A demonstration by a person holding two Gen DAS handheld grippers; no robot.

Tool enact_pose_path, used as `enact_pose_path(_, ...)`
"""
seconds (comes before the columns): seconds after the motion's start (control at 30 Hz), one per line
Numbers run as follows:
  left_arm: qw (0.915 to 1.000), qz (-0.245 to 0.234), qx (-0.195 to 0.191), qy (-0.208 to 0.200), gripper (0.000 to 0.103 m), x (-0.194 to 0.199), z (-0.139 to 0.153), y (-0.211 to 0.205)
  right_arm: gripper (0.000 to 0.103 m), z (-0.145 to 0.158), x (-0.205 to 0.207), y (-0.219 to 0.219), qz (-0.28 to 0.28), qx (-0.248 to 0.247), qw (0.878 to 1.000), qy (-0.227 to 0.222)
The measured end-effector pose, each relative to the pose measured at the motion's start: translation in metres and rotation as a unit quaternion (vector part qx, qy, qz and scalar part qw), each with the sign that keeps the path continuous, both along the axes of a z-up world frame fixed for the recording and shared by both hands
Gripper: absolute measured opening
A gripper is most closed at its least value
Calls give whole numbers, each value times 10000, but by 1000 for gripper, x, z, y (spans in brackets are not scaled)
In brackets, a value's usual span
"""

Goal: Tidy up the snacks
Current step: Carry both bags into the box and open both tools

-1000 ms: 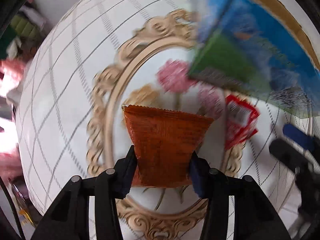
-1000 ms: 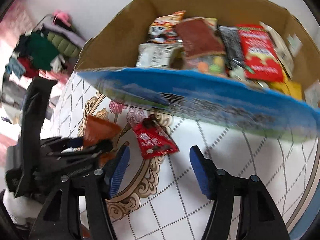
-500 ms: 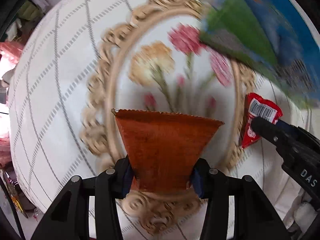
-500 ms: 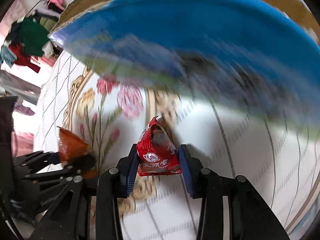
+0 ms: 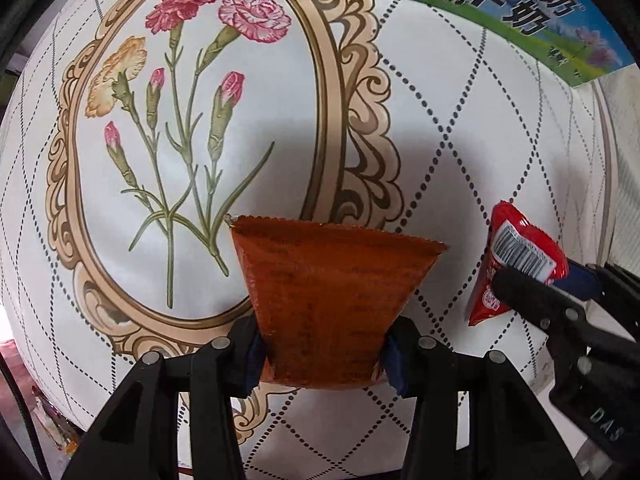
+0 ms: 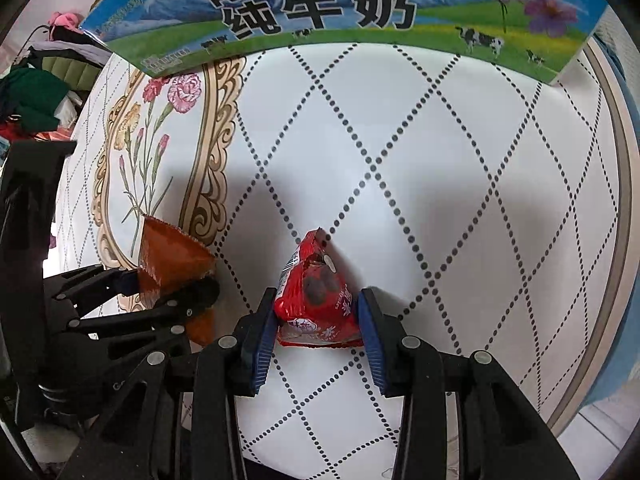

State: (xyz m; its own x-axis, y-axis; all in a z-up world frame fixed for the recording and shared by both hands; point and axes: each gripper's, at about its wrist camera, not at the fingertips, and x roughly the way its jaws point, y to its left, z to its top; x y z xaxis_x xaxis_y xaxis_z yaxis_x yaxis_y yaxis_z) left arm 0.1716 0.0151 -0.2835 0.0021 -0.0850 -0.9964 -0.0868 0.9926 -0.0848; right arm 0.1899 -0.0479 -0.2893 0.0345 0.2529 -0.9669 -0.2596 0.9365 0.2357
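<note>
Both snacks are gripped and ready to carry. The left hand-held gripper (image 5: pixel 322 354) is clamped on the orange packet (image 5: pixel 328 304), its long axis running toward 12 o'clock, serrated edge leading. The right hand-held gripper (image 6: pixel 318 322) pinches the red packet (image 6: pixel 316 300), tip toward 12, above the counter (image 6: pixel 460 168). Next, I judge: lift both into the milk carton box (image 6: pixel 340 8) at 12 o'clock
</note>
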Motion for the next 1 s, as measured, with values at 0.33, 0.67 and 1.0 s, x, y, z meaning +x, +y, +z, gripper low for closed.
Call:
enact_pose_path(0.33,9999,-31,87,47,46,17,-13,-10,46,-17,8,3,-147,92,9998,108)
enact_pose_path(0.67,9996,31,5,-286,42,5,26,-7,41,-3,6,-1,-190,429,9989,-62)
enact_pose_path(1.0,9849,28,-719,-1575,42,54,170,-15,41,118,34,-38,-450,1276,9853,-1038)
